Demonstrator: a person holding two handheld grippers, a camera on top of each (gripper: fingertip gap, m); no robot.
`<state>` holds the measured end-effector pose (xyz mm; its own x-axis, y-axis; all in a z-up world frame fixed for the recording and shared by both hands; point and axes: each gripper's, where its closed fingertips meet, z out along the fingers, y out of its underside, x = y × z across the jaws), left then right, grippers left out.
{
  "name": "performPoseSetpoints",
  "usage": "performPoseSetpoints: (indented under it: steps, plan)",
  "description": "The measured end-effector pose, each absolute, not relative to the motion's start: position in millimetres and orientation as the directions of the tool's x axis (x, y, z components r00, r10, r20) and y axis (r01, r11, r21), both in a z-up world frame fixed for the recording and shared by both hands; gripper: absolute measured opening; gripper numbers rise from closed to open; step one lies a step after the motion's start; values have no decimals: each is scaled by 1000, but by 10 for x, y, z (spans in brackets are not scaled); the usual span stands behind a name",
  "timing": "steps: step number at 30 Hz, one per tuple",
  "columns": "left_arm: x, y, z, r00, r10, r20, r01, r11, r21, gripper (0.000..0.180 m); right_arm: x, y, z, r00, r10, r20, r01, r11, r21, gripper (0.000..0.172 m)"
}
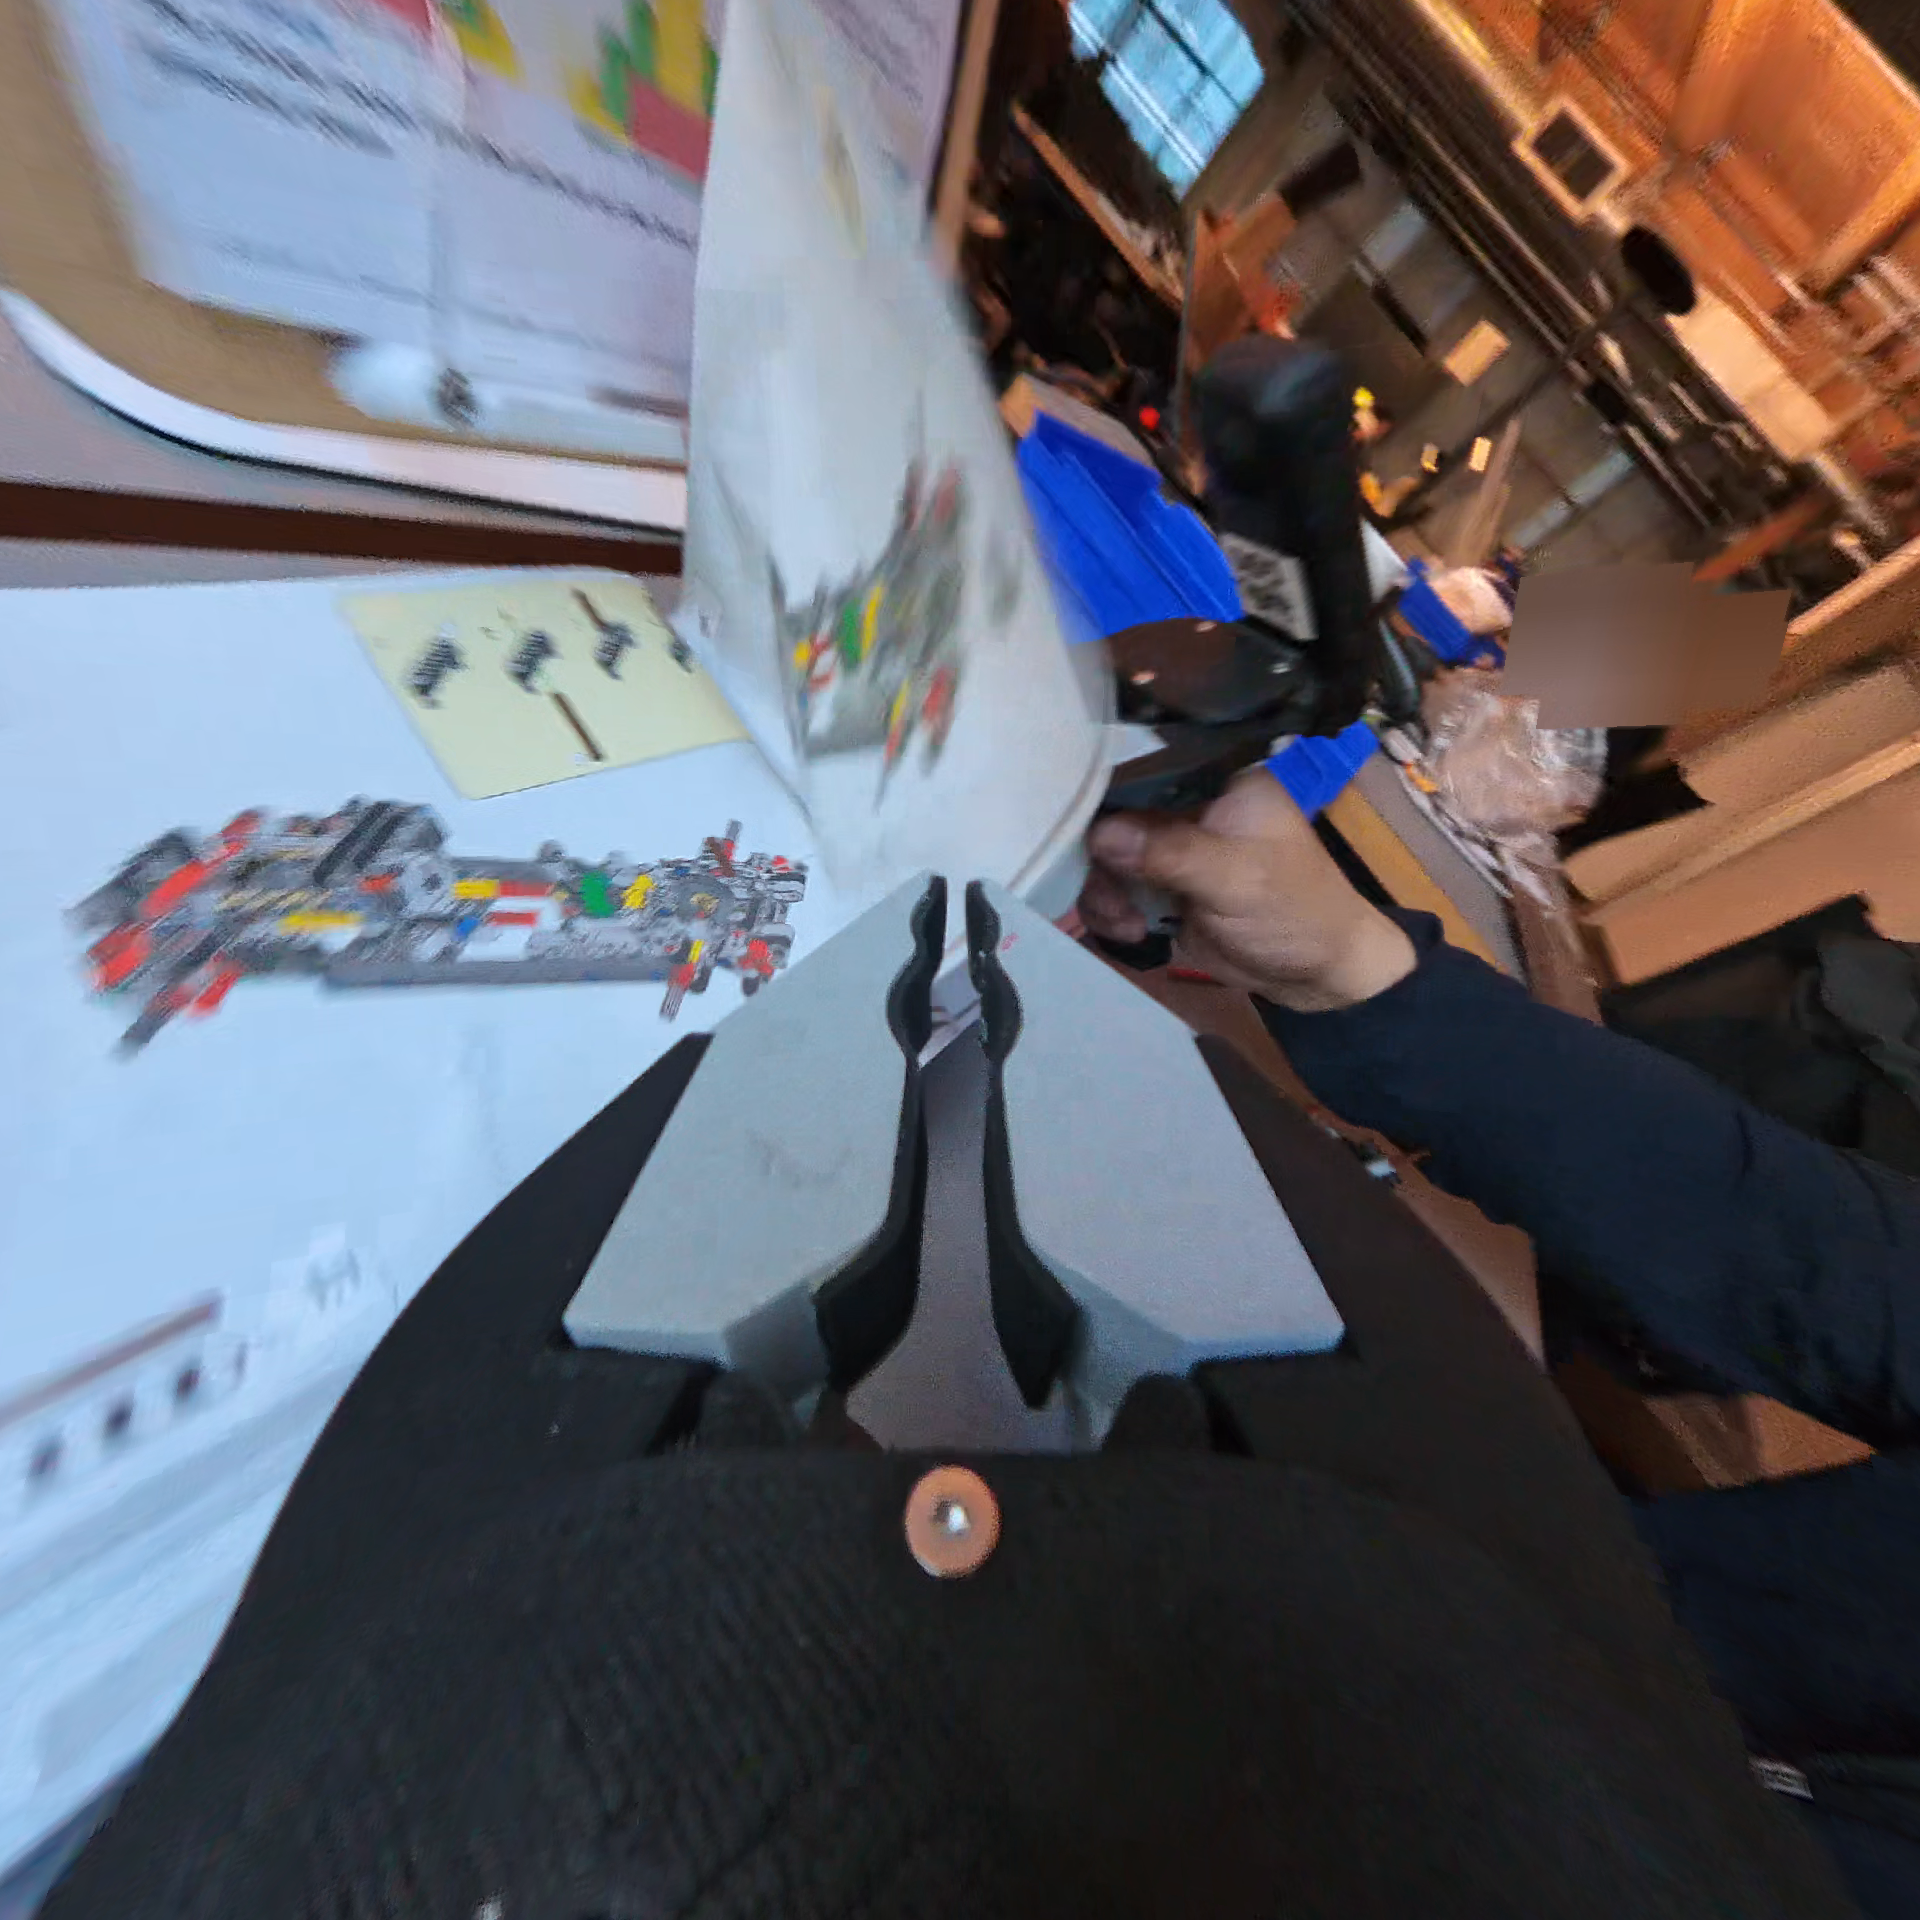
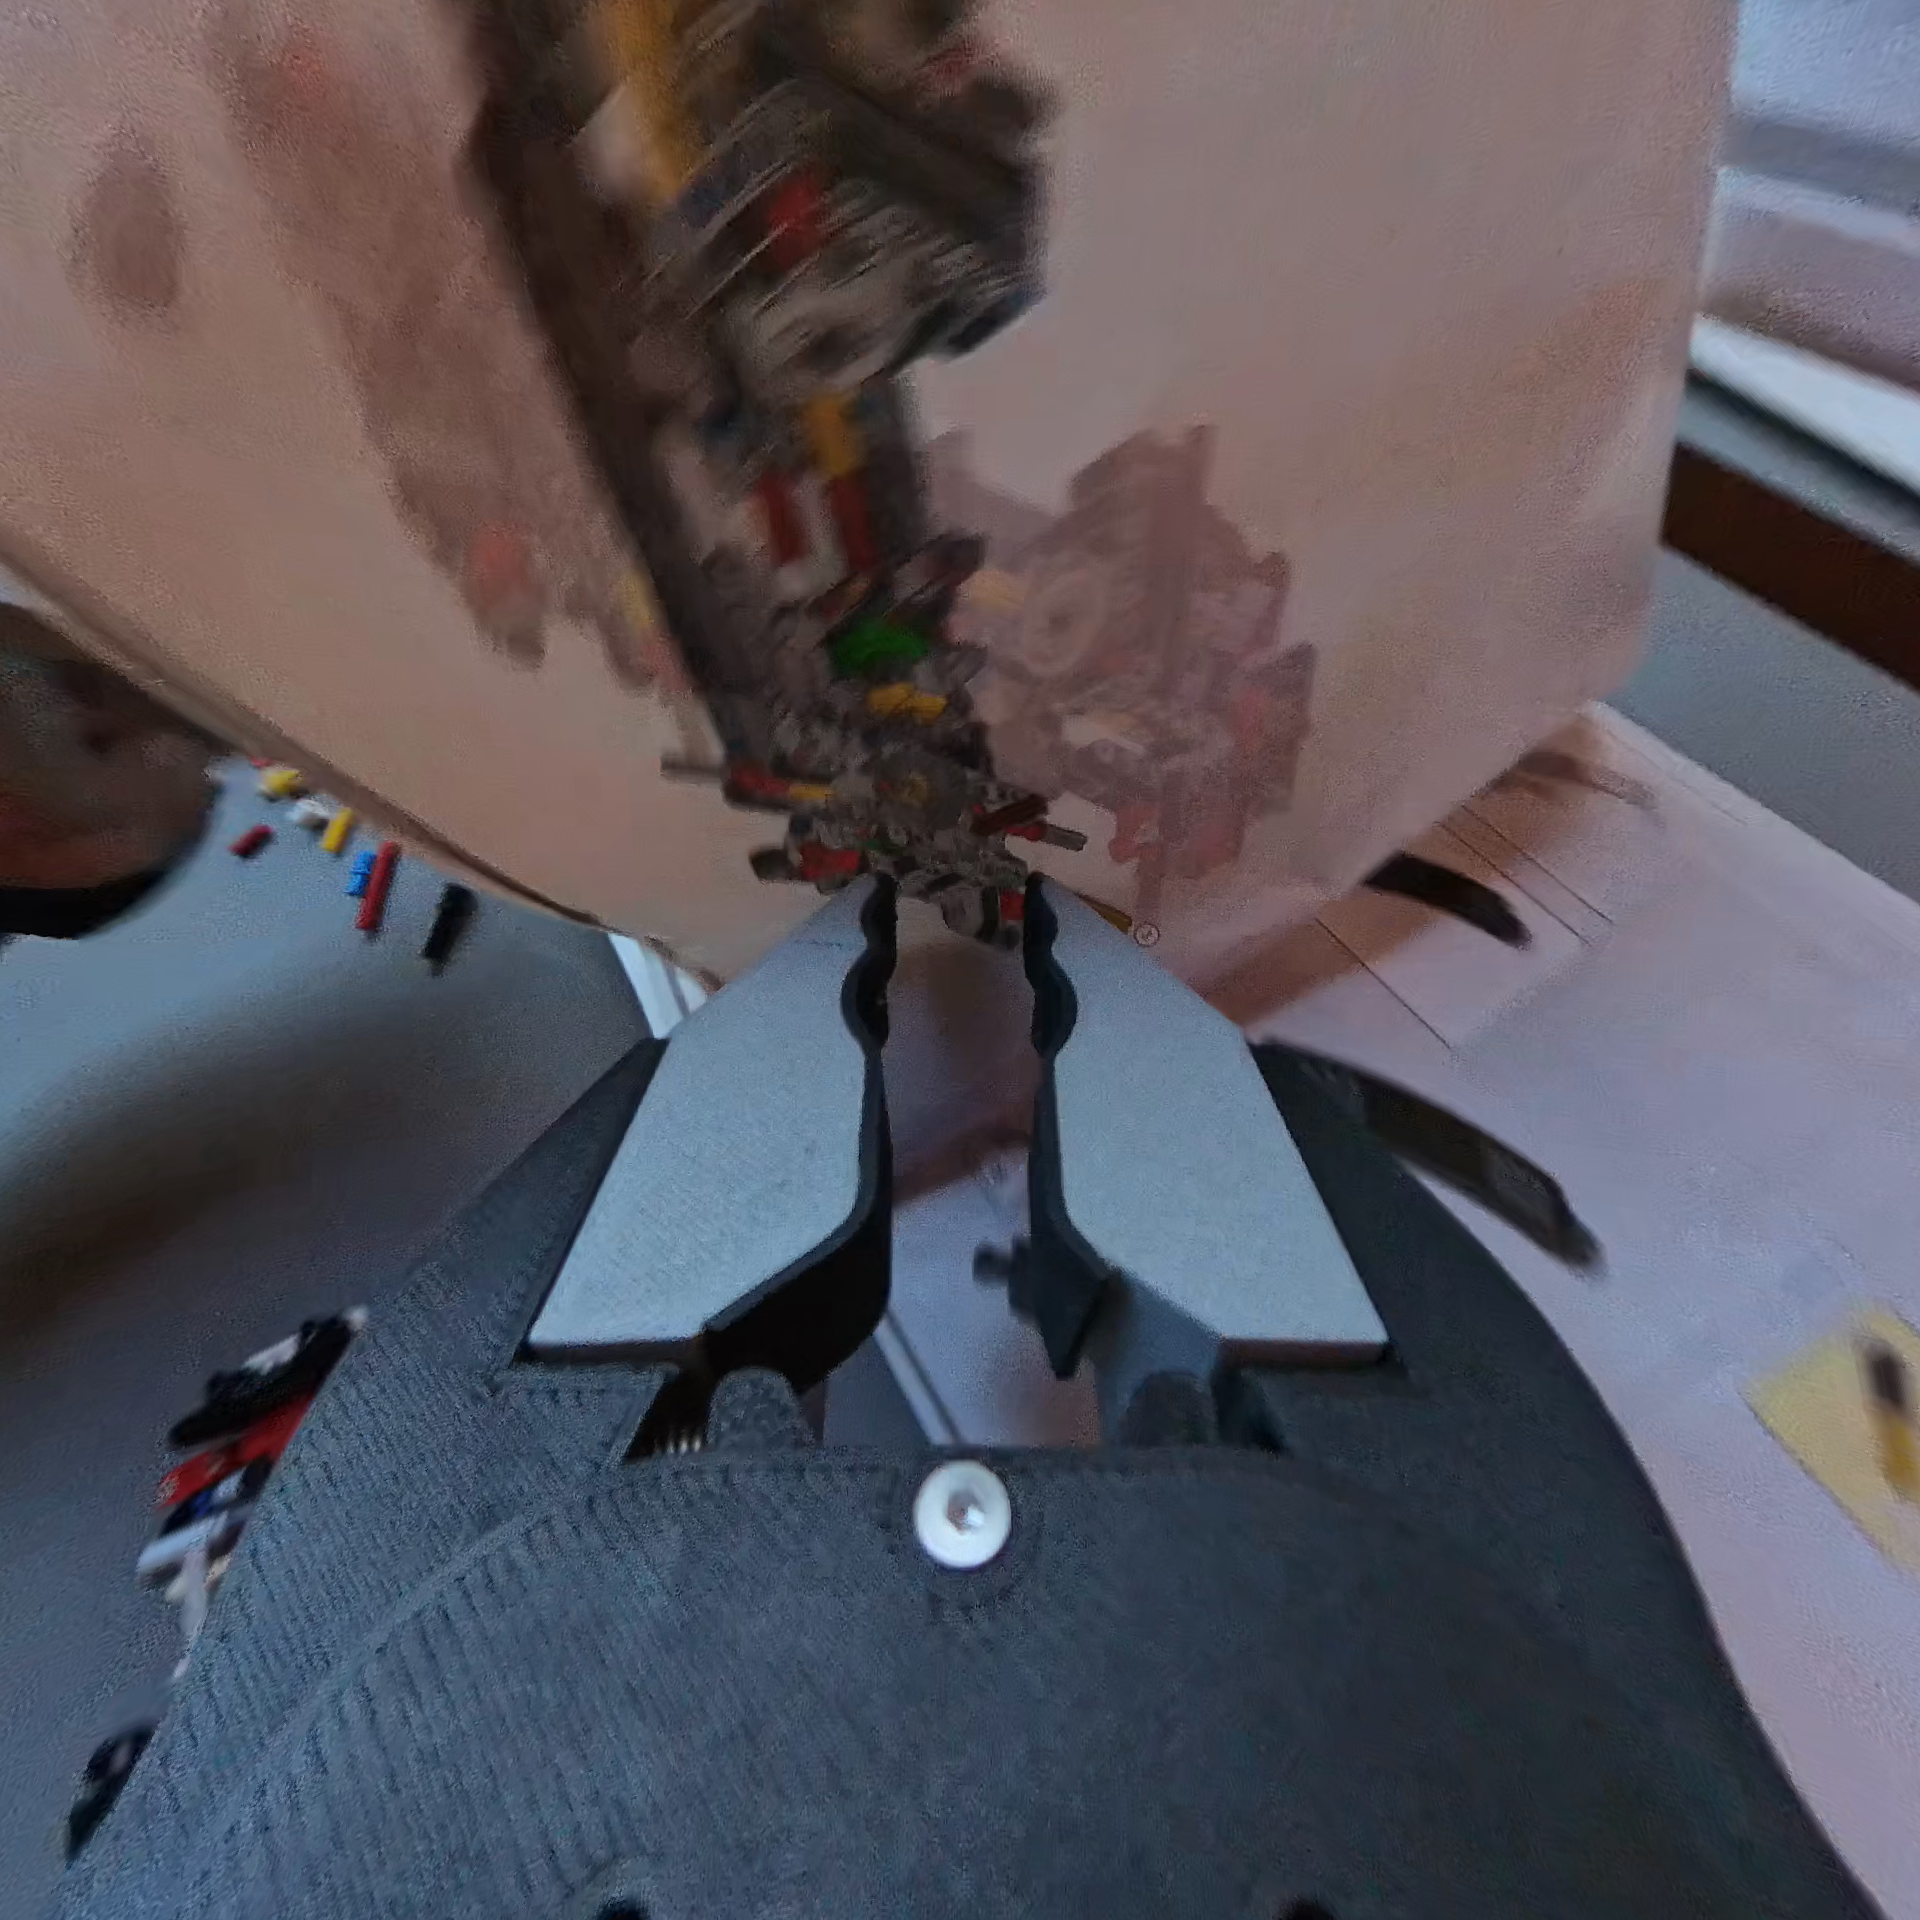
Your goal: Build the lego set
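Observation:
An open instruction booklet [image 1: 312, 1143] lies on the table, with a printed picture of a brick model [image 1: 447, 914] and a yellow inset box [image 1: 540, 675]. One white page [image 1: 862, 468] stands lifted and curled. My left gripper [image 1: 956, 896] is shut, its tips at the foot of that page. My right gripper [image 2: 956, 904] is open, and its tips touch the lifted page [image 2: 1351, 312] at the printed model, with no pad pressing on it. The left wrist view shows the right gripper [image 1: 1164, 769] at the page's right edge, held by a hand [image 1: 1247, 894].
Loose small bricks [image 2: 353, 862] lie on the grey table [image 2: 208, 1039] to the left, and more bricks [image 2: 239, 1434] lie nearer. Blue bins [image 1: 1112, 530] stand behind the page. A board with paper sheets [image 1: 312, 208] stands at the back. A person sits at the far right. Tip to tip, the grippers are about 11 cm apart.

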<state>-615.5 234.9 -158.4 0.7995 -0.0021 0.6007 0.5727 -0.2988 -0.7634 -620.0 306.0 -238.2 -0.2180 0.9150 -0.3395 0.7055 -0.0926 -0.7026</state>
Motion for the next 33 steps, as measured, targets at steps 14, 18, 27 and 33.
performPoseSetpoints:
  steps: [14, 18, 27, 33]
  plan:
    - [-6500, 1234, -1642, 947, 255, 193, 288, -420, -860, 47, -6049, 2937, -2283, -405, 873, -271, 782, 178, -597, 25]
    - [-6410, 1505, -1916, 975, 205, 86, 186, -537, -823, 41, -6030, 3268, -2267, -317, 918, -239, 775, 105, -624, 25]
    - [-6863, 1526, -2475, 947, 313, -65, 170, -665, -727, 34, -6038, 3140, -2576, -374, 907, -193, 790, 202, -579, 31]
    - [-6845, 1428, -2530, 951, 302, -69, 163, -676, -719, 33, -5941, 3096, -2503, -437, 883, -169, 764, 265, -588, 39]
